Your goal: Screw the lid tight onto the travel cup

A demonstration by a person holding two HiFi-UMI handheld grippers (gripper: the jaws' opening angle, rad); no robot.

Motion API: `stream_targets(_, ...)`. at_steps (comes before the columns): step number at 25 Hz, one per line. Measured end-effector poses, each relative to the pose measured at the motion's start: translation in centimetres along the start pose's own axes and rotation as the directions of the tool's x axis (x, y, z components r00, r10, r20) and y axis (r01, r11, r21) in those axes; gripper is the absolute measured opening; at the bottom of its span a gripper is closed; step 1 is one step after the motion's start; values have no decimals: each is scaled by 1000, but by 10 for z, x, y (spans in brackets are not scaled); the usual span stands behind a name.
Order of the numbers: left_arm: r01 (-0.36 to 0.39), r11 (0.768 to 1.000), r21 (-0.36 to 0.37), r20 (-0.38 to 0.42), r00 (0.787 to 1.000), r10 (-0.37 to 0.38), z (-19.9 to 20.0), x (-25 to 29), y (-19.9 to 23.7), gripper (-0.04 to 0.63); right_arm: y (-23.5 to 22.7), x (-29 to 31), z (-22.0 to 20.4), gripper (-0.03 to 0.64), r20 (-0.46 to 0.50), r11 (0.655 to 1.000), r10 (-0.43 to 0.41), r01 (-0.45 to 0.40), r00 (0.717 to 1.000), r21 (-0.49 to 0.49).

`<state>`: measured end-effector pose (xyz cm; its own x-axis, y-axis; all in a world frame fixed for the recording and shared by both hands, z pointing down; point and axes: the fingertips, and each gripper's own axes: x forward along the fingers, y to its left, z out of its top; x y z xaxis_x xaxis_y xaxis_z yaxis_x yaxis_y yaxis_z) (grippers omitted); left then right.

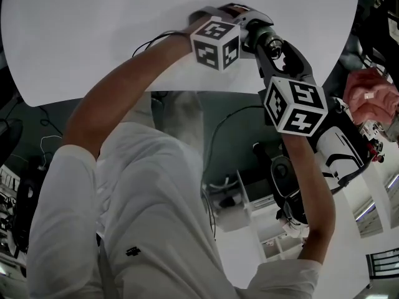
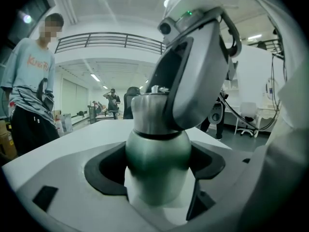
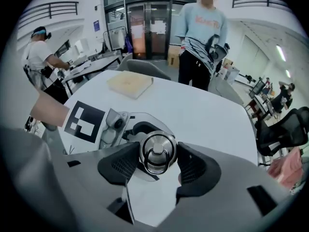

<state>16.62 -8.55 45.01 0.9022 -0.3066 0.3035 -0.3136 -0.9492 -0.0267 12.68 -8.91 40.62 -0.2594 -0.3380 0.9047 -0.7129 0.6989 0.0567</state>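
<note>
The travel cup (image 2: 157, 153) stands on the white table, its green body wedged between the dark pads of my left gripper (image 2: 159, 178), which is shut on it. On top sits the steel lid (image 2: 149, 112). My right gripper (image 2: 198, 71) comes down over it from above. In the right gripper view I look straight down on the lid (image 3: 157, 151) with its ring handle. The right gripper (image 3: 157, 153) has a pad against each side of it, shut on the lid. In the head view the two marker cubes (image 1: 215, 42) (image 1: 294, 104) hide the cup.
The round white table (image 1: 93, 30) stretches around the cup. A flat beige box (image 3: 130, 84) lies toward its far side. A person in a pale T-shirt (image 3: 200, 33) stands just beyond the table, and office chairs (image 3: 289, 129) stand to the right.
</note>
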Motion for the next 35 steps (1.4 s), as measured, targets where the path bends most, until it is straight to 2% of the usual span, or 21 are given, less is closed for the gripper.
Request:
stream_targets(4, -1, 1000, -5, 0, 1000, 1, 1, -2, -1, 370, 2, -3, 1, 242, 9, 1000, -3, 3, 1000, -31)
stream_targets(9, 3, 1000, -6, 5, 1000, -3, 0, -3, 0, 370, 7, -8, 1, 261, -20, 992, 59, -61, 998, -115)
stream_targets(11, 5, 1000, -5, 5, 1000, -5, 1, -6, -4, 370, 12, -18, 1, 265, -31, 979, 77, -81, 997, -189)
stream_targets(13, 4, 1000, -3, 6, 1000, -4, 1, -11, -8, 370, 22, -27, 5, 265, -45, 945, 106, -115, 993, -308)
stream_targets(17, 7, 1000, -5, 10, 1000, -7, 1, -8, -3, 370, 26, -33, 13, 265, -143, 815, 206, -251, 968, -523)
stream_targets(19, 10, 1000, -3, 13, 1000, -10, 2, -5, -1, 370, 26, -34, 14, 265, -194, 728, 235, -305, 952, -614)
stream_targets(21, 10, 1000, -1, 15, 1000, -10, 1, -7, -2, 371, 31, -35, 11, 265, -240, 601, 247, -343, 939, -722)
stream_targets(25, 12, 1000, -5, 13, 1000, -12, 0, -8, -2, 370, 29, -23, -4, 267, -326, 300, 221, -382, 919, -874)
stream_targets(26, 13, 1000, -6, 13, 1000, -13, 1, -6, -1, 371, 27, -19, -7, 267, -338, 244, 211, -384, 917, -890)
stream_targets(27, 14, 1000, -6, 13, 1000, -14, 1, -4, -1, 370, 25, -15, -9, 267, -345, 203, 205, -385, 916, -900)
stream_targets(29, 15, 1000, -6, 15, 1000, -15, 3, -3, -1, 371, 24, -13, -10, 253, -353, 151, 202, -385, 914, -911)
stream_targets(31, 15, 1000, -4, 15, 1000, -15, 4, -3, -1, 370, 24, -13, -10, 250, -355, 132, 204, -385, 912, -914)
stream_targets(33, 13, 1000, -1, 13, 1000, -13, 3, -4, -1, 370, 24, -11, -9, 250, -341, 159, 203, -375, 918, -913)
stream_targets(35, 12, 1000, -2, 11, 1000, -12, 0, -3, -1, 370, 25, -9, -9, 249, -319, 240, 209, -365, 924, -900)
